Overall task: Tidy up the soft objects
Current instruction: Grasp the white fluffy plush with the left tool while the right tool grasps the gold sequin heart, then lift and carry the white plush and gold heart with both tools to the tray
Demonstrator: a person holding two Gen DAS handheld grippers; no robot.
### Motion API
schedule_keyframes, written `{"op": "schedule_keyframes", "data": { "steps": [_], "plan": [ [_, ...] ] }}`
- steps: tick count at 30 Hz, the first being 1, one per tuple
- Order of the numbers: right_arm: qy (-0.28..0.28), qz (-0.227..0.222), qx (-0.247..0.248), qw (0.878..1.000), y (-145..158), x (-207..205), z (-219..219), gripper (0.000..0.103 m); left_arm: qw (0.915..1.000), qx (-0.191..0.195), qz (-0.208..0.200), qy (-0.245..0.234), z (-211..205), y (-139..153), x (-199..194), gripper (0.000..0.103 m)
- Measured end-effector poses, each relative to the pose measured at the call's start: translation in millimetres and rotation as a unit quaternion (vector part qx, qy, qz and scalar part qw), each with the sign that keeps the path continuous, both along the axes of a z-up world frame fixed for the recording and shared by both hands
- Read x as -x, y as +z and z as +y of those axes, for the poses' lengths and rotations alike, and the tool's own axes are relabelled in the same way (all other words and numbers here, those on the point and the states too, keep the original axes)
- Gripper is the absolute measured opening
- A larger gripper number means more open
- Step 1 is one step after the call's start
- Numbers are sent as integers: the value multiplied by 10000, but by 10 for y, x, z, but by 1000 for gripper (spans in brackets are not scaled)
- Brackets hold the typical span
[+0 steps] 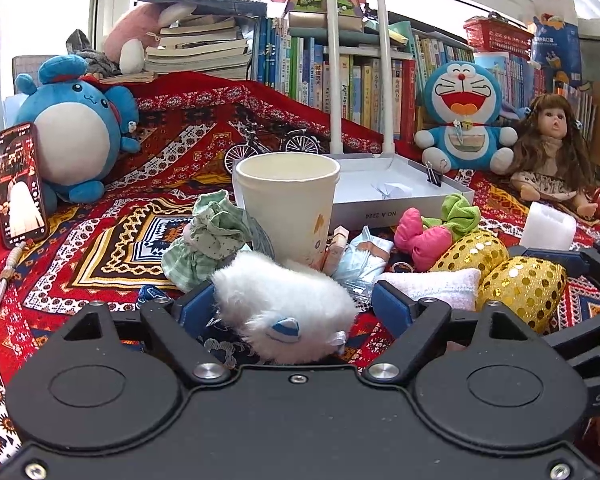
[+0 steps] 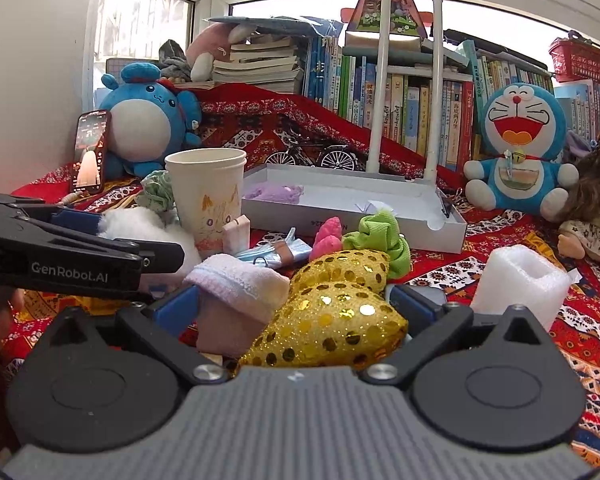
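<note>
I have the left gripper [image 1: 288,300] down on the table, jaws spread wide around the white fluffy toy [image 1: 286,312], which lies between them on the red patterned cloth [image 1: 100,240], pads not pressing it; just beyond it stands the paper cup [image 1: 288,204]; my right gripper [image 2: 296,304] sits to the right, jaws spread either side of the gold sequin pillow [image 2: 328,328], with the folded pink towel [image 2: 240,284] near the left pad; the white box [image 2: 380,208] lies further back, behind the cup.
</note>
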State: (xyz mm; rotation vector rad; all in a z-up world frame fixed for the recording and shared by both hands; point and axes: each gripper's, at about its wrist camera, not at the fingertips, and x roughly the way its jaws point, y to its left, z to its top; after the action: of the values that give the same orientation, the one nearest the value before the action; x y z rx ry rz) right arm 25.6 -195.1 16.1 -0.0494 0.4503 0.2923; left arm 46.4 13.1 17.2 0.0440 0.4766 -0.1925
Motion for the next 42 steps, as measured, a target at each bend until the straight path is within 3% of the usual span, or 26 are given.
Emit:
{"op": "schedule_keyframes", "data": {
  "steps": [3, 10, 15, 19, 25, 32, 42],
  "plan": [
    [-16, -21, 51, 10000, 4, 20, 2, 100, 10000, 71, 9, 17, 14, 1, -1, 82],
    [-58, -60, 23, 10000, 29, 60, -33, 90, 9993, 300, 232, 30, 65, 13, -26, 57],
    [-61, -126, 11, 9999, 57, 94, -47, 84, 9989, 347, 309, 50, 81, 21, -36, 54],
    [-131, -155, -71, 9998, 83, 122, -74, 73, 9989, 371, 294, 40, 78, 41, -11, 50],
    [-354, -283, -123, 9989, 123, 184, -138, 48, 9985, 457, 303, 9, 85, 100, 40, 44],
    [-521, -555, -51, 9971, 181, 269, -139, 40, 9983, 498, 284, 47, 103, 169, 83, 39],
    [-584, -855, -2, 9946, 299, 293, -160, 40, 9986, 480, 175, 133, 134, 288, 154, 37]
  ]
}}
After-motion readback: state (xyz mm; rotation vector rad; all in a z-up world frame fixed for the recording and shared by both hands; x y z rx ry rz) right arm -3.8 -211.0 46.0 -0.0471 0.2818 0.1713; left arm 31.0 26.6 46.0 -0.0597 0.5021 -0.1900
